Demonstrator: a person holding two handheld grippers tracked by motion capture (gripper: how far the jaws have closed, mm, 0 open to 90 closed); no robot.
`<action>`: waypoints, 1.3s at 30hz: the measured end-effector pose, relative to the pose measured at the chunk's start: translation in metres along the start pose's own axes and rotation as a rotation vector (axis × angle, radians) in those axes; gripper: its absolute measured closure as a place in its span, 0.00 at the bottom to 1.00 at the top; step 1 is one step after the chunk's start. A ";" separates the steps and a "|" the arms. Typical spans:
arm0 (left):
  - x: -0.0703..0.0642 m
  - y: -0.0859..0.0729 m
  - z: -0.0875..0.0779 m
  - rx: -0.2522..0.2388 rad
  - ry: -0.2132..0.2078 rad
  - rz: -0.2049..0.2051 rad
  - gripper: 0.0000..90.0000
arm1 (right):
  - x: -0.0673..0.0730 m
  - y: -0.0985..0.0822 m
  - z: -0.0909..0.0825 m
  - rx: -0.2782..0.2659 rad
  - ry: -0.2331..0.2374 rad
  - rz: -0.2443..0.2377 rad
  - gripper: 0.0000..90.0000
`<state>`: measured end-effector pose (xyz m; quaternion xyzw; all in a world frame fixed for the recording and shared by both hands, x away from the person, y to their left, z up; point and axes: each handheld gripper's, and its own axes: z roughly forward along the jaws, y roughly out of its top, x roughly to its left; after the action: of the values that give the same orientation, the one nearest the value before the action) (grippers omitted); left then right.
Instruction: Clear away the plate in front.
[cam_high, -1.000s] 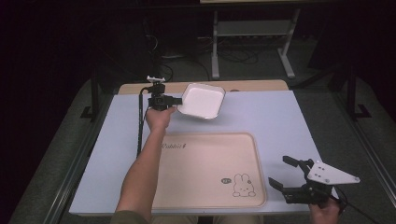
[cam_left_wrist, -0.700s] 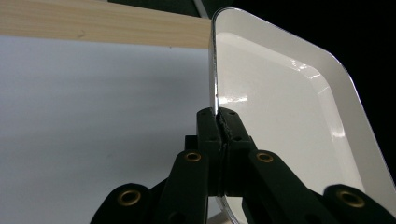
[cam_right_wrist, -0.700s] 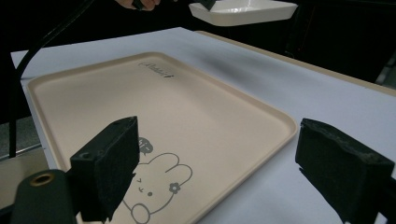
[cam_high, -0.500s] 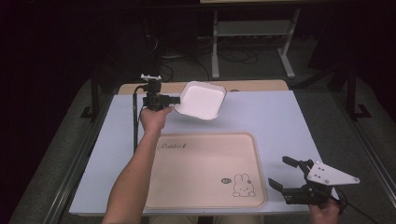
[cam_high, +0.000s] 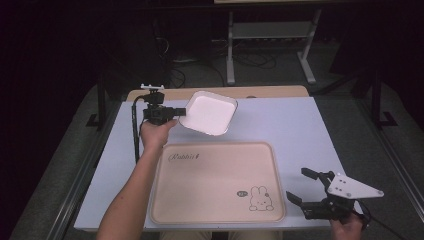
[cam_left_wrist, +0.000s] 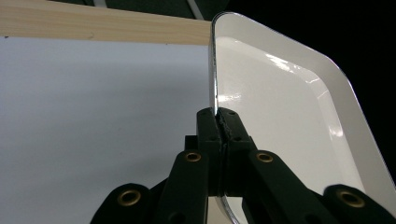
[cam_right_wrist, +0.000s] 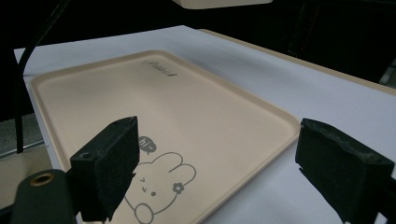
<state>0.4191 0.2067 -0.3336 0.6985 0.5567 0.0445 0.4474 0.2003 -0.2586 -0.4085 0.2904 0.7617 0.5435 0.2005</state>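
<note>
The left hand-held gripper (cam_high: 175, 113) pinches the rim of the white dish (cam_high: 209, 112) and holds it tilted in the air, above the far part of the worktop (cam_high: 300, 130) and just past the beige tray (cam_high: 215, 185), so the picking up looks done and the putting down is left. The right hand-held gripper (cam_high: 304, 190) waits near the tray's near right corner with its jaws spread wide and nothing between them. The dish's underside is hidden, and the room behind is too dark to make out.
</note>
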 end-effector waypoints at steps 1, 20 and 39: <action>0.000 -0.001 -0.003 0.003 0.003 0.006 0.99 | 0.000 0.000 0.000 0.003 0.001 0.000 0.14; -0.010 -0.020 -0.037 0.007 -0.035 0.058 0.99 | 0.001 -0.001 0.000 0.005 -0.002 0.009 0.14; -0.002 -0.064 -0.037 0.046 -0.041 0.030 0.99 | 0.001 -0.002 0.002 0.012 -0.010 0.017 0.14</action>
<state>0.3506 0.2257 -0.3535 0.7176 0.5377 0.0241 0.4420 0.2003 -0.2569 -0.4113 0.3008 0.7614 0.5391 0.1979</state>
